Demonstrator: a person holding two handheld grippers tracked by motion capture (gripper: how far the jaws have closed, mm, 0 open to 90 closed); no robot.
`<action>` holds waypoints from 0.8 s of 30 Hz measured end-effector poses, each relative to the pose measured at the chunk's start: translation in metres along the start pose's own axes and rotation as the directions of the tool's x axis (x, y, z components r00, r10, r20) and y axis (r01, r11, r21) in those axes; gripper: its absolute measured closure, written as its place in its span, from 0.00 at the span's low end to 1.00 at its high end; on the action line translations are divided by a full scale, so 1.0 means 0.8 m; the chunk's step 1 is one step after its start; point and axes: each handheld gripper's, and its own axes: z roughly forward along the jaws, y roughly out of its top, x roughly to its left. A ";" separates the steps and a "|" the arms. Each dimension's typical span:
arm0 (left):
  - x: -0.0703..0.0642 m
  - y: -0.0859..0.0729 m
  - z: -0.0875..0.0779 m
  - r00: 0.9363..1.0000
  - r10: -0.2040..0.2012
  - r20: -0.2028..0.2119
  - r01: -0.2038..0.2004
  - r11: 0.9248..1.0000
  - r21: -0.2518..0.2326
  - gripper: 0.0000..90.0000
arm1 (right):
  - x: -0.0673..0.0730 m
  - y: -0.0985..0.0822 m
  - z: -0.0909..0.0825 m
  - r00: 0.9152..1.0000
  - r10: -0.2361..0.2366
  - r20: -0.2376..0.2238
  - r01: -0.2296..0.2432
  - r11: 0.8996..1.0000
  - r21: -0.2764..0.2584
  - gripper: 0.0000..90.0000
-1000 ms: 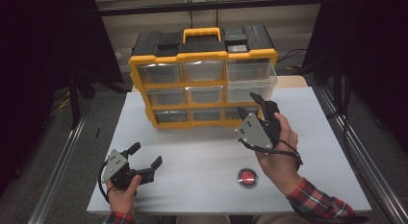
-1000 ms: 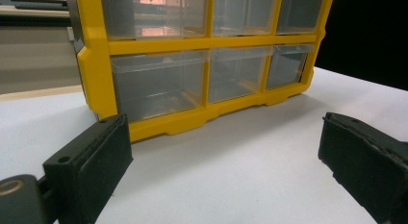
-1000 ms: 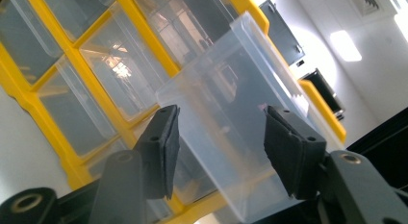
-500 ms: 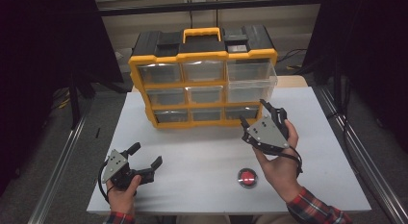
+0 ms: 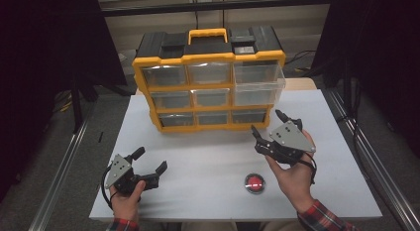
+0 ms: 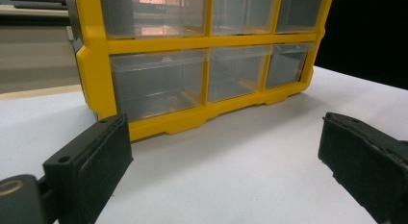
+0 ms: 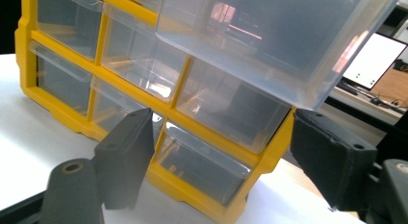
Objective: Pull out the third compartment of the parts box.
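A yellow organizer with clear drawers stands at the back of the white table. Its top right drawer is pulled out toward me, and it looms large in the right gripper view as the drawer. My right gripper hangs just in front of the organizer's lower right corner, pointing at it. Its jaws have just been opening and nothing is between them. In its own view my right gripper frames the bottom right drawer. My left gripper rests open near the front left, empty, facing the organizer.
A round red button lies on the table near the front, just left of the right wrist. Metal rails run along both sides of the table. A lit screen shows behind the organizer in the right gripper view.
The right hand has sunk and drifted a little to the right, away from the pulled-out drawer. Its jaws stand wider apart. The left hand has not moved.
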 end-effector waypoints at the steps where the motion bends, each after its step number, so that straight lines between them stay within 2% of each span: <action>1: 0.000 0.000 0.000 1.000 -0.004 -0.002 0.004 1.000 0.002 0.05 | -0.001 -0.002 -0.001 1.000 0.009 -0.010 -0.009 1.000 0.003 0.25; 8: -0.001 0.000 0.000 1.000 -0.005 0.008 0.005 1.000 0.002 0.05 | -0.001 -0.017 -0.003 0.997 0.067 -0.049 -0.067 0.998 0.014 0.24; 13: -0.001 0.000 0.000 1.000 -0.003 0.004 0.003 1.000 0.003 0.05 | -0.001 -0.028 -0.005 0.991 0.106 -0.082 -0.104 0.994 0.026 0.22; 18: 0.000 0.000 0.000 1.000 0.012 -0.002 -0.012 1.000 0.009 0.05 | -0.002 -0.040 -0.004 0.979 0.148 -0.139 -0.143 0.989 0.044 0.18; 24: 0.000 0.000 0.000 1.000 0.011 -0.002 -0.011 1.000 0.010 0.05 | -0.005 -0.054 -0.003 0.962 0.204 -0.182 -0.194 0.978 0.070 0.16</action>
